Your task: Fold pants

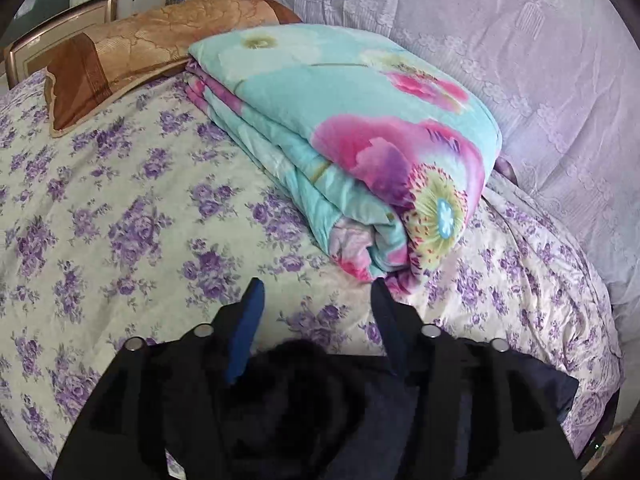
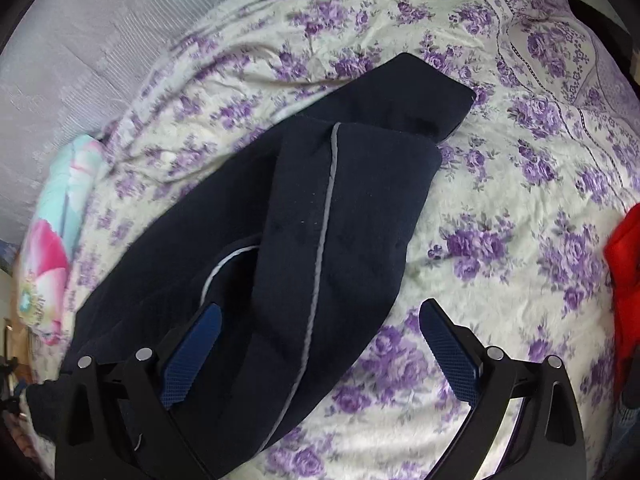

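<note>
The dark navy pants (image 2: 320,216) with a thin grey side stripe lie on the purple-flowered bedspread (image 2: 500,200), the legs running away from me and one leg doubled over the other. My right gripper (image 2: 320,312) is open, its jaws spread wide above the near part of the pants, with the cloth passing between the blue pads (image 2: 192,356). In the left wrist view my left gripper (image 1: 316,292) is open above the bedspread (image 1: 120,208), and a bunch of the dark pants (image 1: 304,400) lies low between its fingers, near the base.
A folded turquoise and pink flowered quilt (image 1: 352,152) lies just beyond the left gripper; it also shows in the right wrist view (image 2: 52,240). A brown pillow (image 1: 132,64) and headboard stand at the far left. A lilac lace curtain (image 1: 520,60) hangs alongside. Red cloth (image 2: 624,280) sits at the right edge.
</note>
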`<state>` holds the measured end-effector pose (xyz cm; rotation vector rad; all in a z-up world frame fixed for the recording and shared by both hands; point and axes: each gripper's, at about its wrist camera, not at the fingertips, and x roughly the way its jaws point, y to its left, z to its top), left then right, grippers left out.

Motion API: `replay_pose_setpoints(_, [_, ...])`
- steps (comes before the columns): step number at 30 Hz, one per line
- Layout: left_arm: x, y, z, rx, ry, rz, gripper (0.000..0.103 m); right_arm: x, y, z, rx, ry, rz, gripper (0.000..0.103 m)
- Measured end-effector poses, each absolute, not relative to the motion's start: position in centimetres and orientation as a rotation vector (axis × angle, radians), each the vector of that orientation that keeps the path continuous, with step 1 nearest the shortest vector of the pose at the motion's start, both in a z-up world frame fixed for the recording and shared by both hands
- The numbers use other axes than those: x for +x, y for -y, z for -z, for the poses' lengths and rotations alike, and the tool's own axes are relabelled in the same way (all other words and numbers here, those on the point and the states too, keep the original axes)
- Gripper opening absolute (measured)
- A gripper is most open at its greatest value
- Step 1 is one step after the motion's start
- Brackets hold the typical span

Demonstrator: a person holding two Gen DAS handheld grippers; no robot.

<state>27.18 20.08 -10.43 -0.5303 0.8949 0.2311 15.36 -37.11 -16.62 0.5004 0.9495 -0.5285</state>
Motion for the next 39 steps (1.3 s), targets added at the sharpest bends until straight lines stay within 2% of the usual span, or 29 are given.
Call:
replay_pose_setpoints(2, [26.0,-21.2,10.1,-0.554,-0.907,-0.222,0.063,16.5,37.2,17.8,0.471,-0.990,0.531,0.091])
replay_pose_setpoints(4, [23.7,-21.9,9.8,-0.560,-0.913,-0.194,0.069,16.7,37.2,18.6,0.466,-0.998,0.529,0.069])
replay_pose_setpoints(5, [22.4,-22.1,9.8,-0.539,-0.920,-0.201,0.071,16.3,37.2,18.7,0.469,-0.977,0.531,0.062])
replay_pose_setpoints(7, [18.9,-22.3,11.2,-0.534,-0.940,-0.212,0.072,14.6,37.4,18.5,0.502,-0.927,0.506,0.033])
replay_pose_setpoints(10, [13.7,-22.8,14.9,-0.584,-1.041,-0.221,0.072,12.0,38.8,18.5,0.616,-0.890,0.448,0.014])
replay_pose_setpoints(13, [9.4,-23.2,18.9,-0.715,-1.122,-0.224,0.072,9.3,39.7,18.2,0.709,-0.873,0.426,0.007])
replay_pose_setpoints(16, [8.2,-22.8,21.0,-0.752,-1.141,-0.220,0.071,7.3,39.5,17.1,0.699,-0.875,0.421,0.005])
replay_pose_setpoints(22, [12.9,-23.5,22.4,-0.687,-1.077,-0.233,0.072,3.9,39.6,15.1,0.697,-0.883,0.418,0.003])
replay_pose_setpoints(23, [13.9,-23.7,22.8,-0.673,-1.071,-0.241,0.073,3.4,39.8,15.0,0.710,-0.882,0.420,0.003])
replay_pose_setpoints(25, [15.3,-23.9,23.3,-0.644,-1.045,-0.257,0.084,2.8,40.2,15.5,0.749,-0.888,0.426,0.003])
replay_pose_setpoints(27, [16.0,-23.8,23.3,-0.628,-1.024,-0.282,0.084,2.4,40.4,15.9,0.796,-0.891,0.417,0.004])
replay_pose_setpoints(29, [16.0,-23.8,22.9,-0.666,-1.017,-0.283,0.072,2.1,40.3,16.2,0.847,-0.868,0.393,0.009])
replay_pose_setpoints(30, [15.9,-23.7,22.7,-0.688,-1.011,-0.244,0.046,2.1,40.5,16.3,0.877,-0.860,0.383,0.022])
replay_pose_setpoints(31, [15.8,-23.6,22.5,-0.714,-1.013,-0.202,0.031,2.1,40.4,16.4,0.902,-0.853,0.382,0.048])
replay_pose_setpoints(32, [15.5,-23.7,22.2,-0.729,-1.008,-0.199,0.028,1.9,40.4,16.4,0.921,-0.837,0.387,0.055])
replay_pose_setpoints(34, [15.0,-24.2,21.7,-0.760,-0.994,-0.183,0.015,1.8,40.4,16.2,0.914,-0.810,0.391,0.056])
replay_pose_setpoints(39, [15.1,-25.9,22.1,-0.936,-0.998,-0.163,0.013,1.7,41.3,17.3,0.983,-0.783,0.385,0.054])
